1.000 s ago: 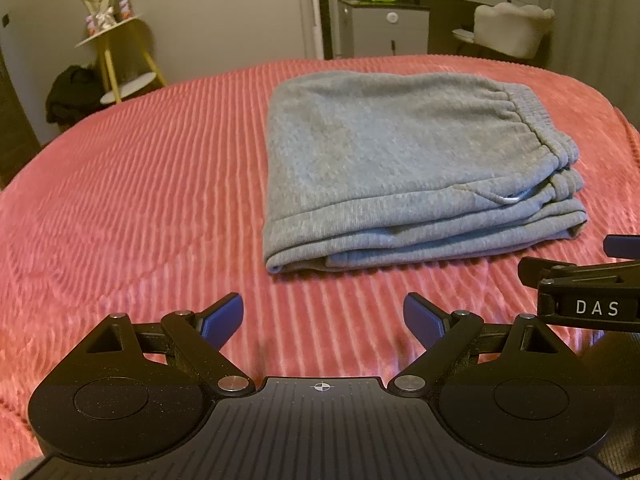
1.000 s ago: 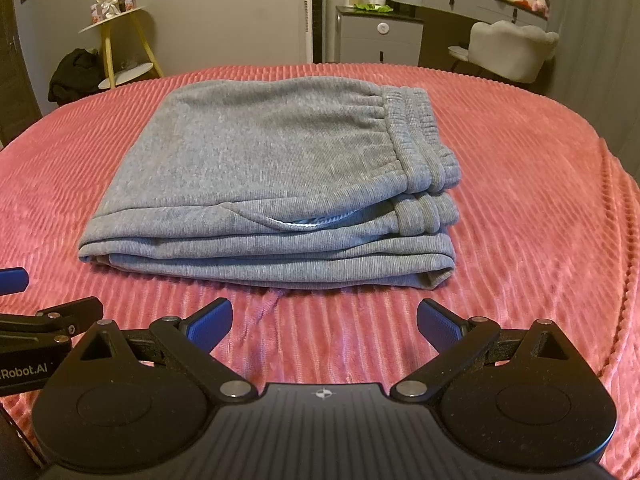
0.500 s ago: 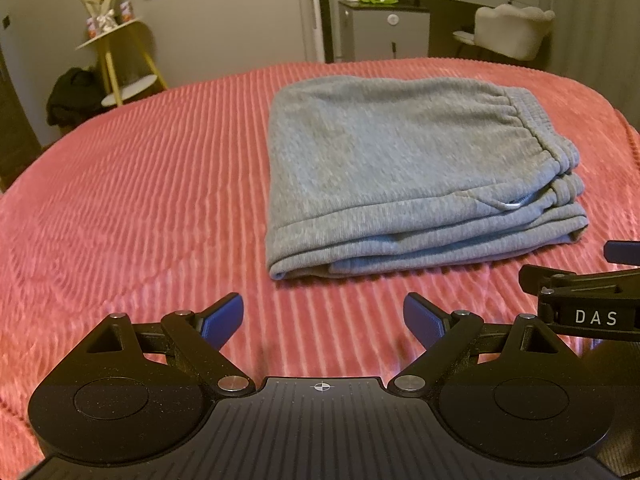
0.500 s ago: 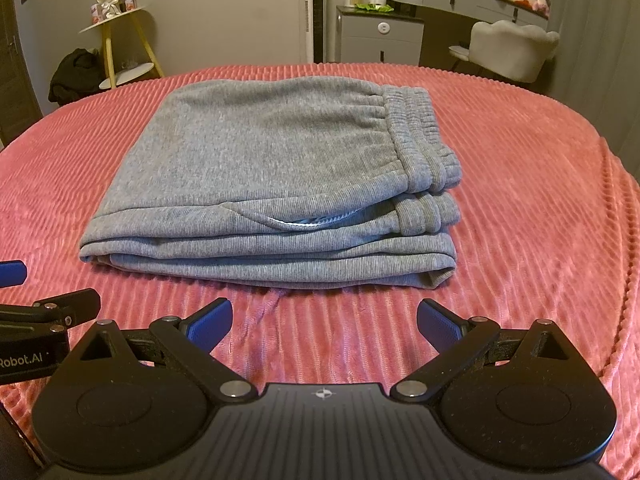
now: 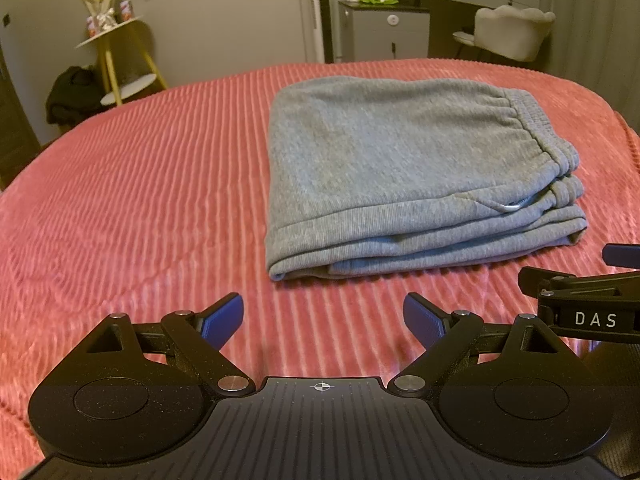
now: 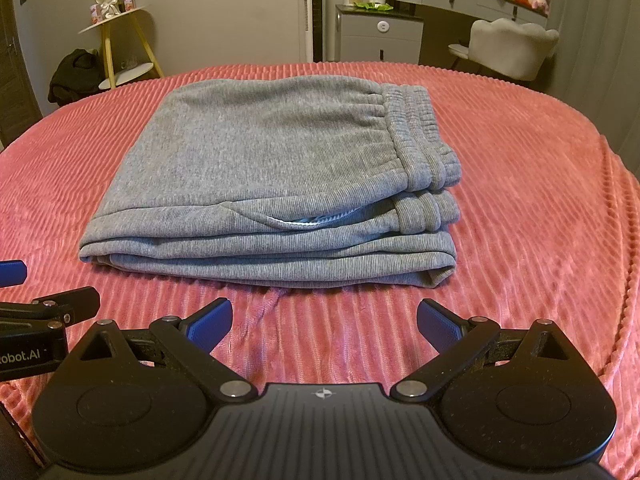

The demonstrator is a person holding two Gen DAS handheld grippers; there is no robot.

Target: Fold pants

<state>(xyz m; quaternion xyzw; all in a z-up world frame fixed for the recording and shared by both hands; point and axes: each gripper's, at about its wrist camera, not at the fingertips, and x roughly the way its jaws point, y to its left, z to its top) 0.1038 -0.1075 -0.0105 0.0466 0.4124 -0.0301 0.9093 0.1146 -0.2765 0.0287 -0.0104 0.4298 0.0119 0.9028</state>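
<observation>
Pants: your grey pants [image 6: 276, 184] lie folded into a flat stack of several layers on the pink blanket [image 6: 540, 208], in the middle of the bed.
Waistband: the ribbed elastic edge [image 6: 424, 144] is on the right side of the stack; a pocket opening [image 6: 304, 222] shows in the near edge just below it.
Left gripper: your left gripper [image 5: 323, 320] is spread wide with nothing between its blue pads [image 5: 224, 320]. It hovers over bare blanket just short of the stack's near left corner, not touching the pants.
Right gripper: your right gripper [image 6: 325, 325] is likewise released, blue pads [image 6: 438, 326] well apart, over the blanket in front of the stack's near edge, clear of the cloth.
Pair: your two grippers sit side by side; each shows at the edge of the other's view.
Blanket: a small wrinkle [image 6: 268, 304] lies just in front of the stack.
Room: a yellow stand [image 6: 120, 44], a grey cabinet [image 6: 376, 36] and a pale chair [image 6: 508, 48] stand beyond the bed.
</observation>
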